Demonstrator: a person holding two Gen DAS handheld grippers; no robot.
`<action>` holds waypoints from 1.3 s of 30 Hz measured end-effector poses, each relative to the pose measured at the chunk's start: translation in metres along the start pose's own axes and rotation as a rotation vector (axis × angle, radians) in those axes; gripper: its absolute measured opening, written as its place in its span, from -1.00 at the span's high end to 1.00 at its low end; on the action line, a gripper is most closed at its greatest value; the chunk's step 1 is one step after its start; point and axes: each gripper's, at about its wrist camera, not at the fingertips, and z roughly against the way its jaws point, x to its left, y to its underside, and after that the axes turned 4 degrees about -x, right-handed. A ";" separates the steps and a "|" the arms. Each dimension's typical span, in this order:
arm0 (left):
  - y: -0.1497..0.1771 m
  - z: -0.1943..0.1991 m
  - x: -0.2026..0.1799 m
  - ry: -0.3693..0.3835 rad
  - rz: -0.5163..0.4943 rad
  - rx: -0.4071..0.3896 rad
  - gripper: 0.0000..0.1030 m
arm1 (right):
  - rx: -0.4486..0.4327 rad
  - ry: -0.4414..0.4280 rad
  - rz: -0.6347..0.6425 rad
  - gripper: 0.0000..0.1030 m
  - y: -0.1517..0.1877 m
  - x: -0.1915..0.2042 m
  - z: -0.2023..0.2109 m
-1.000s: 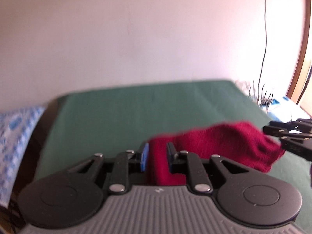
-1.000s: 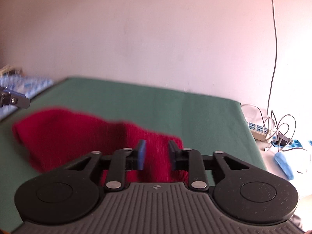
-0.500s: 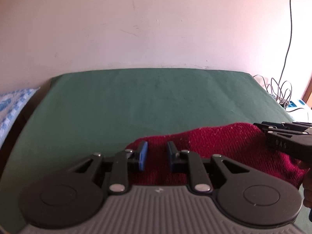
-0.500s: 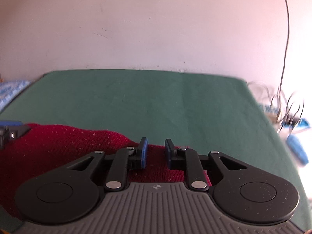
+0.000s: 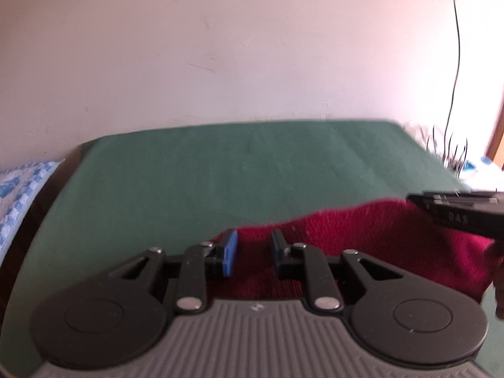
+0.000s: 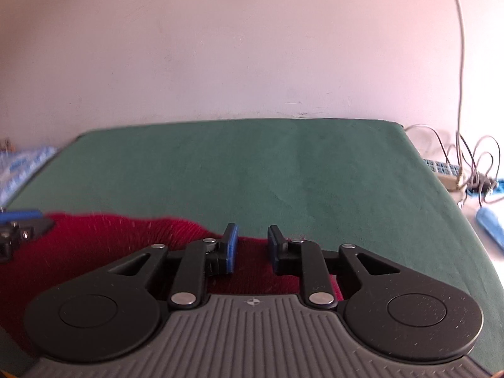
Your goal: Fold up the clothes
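Red knit garment (image 5: 378, 245) lies on the green worktop (image 5: 239, 173), at the near edge, stretched sideways between the two grippers. Fabric is slightly blurred in both views.

Left gripper (image 5: 252, 252): fingers spread apart, blue pads (image 5: 231, 252) visible with a clear gap between them. The garment's left end shows in that gap and below it; pads are not pressed on it, so released. Whether the cloth touches either pad, cannot tell.

Right gripper (image 6: 251, 249): same posture, fingers parted, blue pad (image 6: 231, 250) on the left finger, red fabric visible in the gap and under the finger bases. Not clamped on the garment.

In the left wrist view the right gripper's fingers (image 5: 456, 211) enter from the right edge, over the garment's right end. In the right wrist view the left gripper (image 6: 19, 230) sits at the far left edge, at the garment's other end (image 6: 94, 245).

Garment's upper edge runs uneven, higher toward the right end in the left view. Far half of the worktop shows only green cloth surface, faint creases.

Surroundings: plain pale wall (image 6: 252, 47) behind the worktop. Thin cable (image 6: 461, 47) hangs down the wall at right. Power strip (image 6: 444, 170) and tangled wires (image 6: 478, 163) beside the worktop's right edge, blue object (image 6: 489, 230) near them. Blue-white patterned cloth (image 5: 15, 195) left of the worktop.
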 end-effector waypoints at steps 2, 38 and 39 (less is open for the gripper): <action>-0.010 0.013 0.003 -0.017 0.020 -0.033 0.39 | -0.036 0.032 0.001 0.50 -0.001 0.001 0.017; 0.035 0.080 0.008 0.086 0.056 0.008 -0.21 | -0.012 0.041 -0.106 0.11 0.045 -0.014 0.109; 0.034 0.086 0.014 0.072 0.067 -0.009 -0.31 | -0.004 0.047 -0.117 0.11 0.044 -0.020 0.111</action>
